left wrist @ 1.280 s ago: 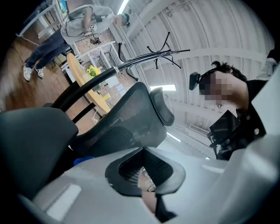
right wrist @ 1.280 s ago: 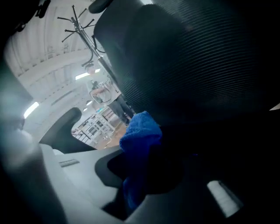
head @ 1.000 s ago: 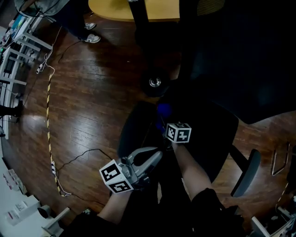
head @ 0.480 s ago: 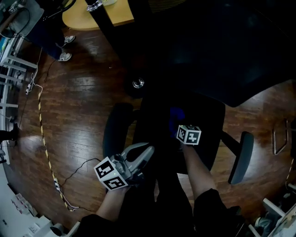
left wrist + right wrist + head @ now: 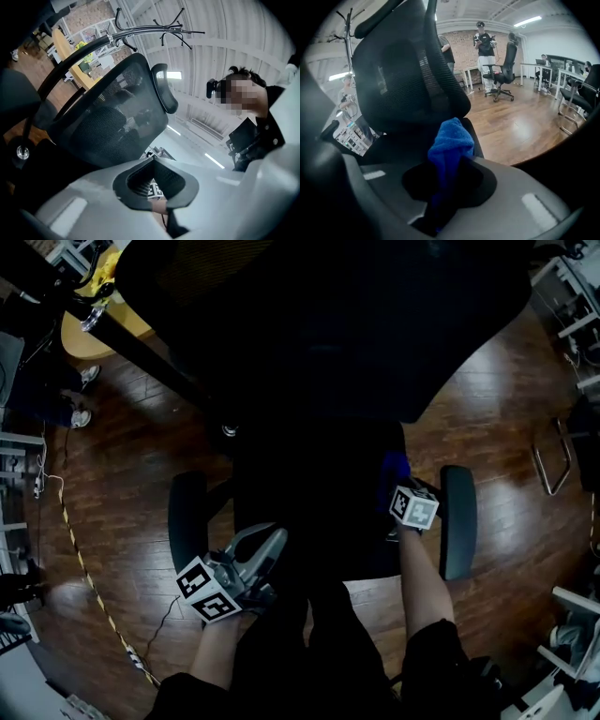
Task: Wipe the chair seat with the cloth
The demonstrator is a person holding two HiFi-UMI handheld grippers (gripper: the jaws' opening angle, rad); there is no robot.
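The black office chair fills the head view, its seat point(image 5: 319, 493) dark below the mesh backrest point(image 5: 328, 324). My right gripper point(image 5: 398, 486) is shut on a blue cloth point(image 5: 395, 468) over the seat's right side, close to the right armrest point(image 5: 458, 521). In the right gripper view the cloth point(image 5: 450, 138) bunches out from between the jaws of that gripper point(image 5: 452, 164), facing the backrest point(image 5: 403, 79). Whether the cloth presses on the seat I cannot tell. My left gripper point(image 5: 272, 542) hovers at the seat's front left corner, shut and empty point(image 5: 153, 160).
The left armrest point(image 5: 187, 521) stands beside my left gripper. Wooden floor surrounds the chair. A yellow table point(image 5: 80, 329) sits at the upper left, a taped cable point(image 5: 75, 559) runs along the left, and a metal frame point(image 5: 548, 460) is on the right. Another chair point(image 5: 501, 77) stands far behind.
My right gripper has carried the blue cloth rightward across the seat towards the right armrest. The left gripper stays near the seat's front left. The chair now sits more squarely in view.
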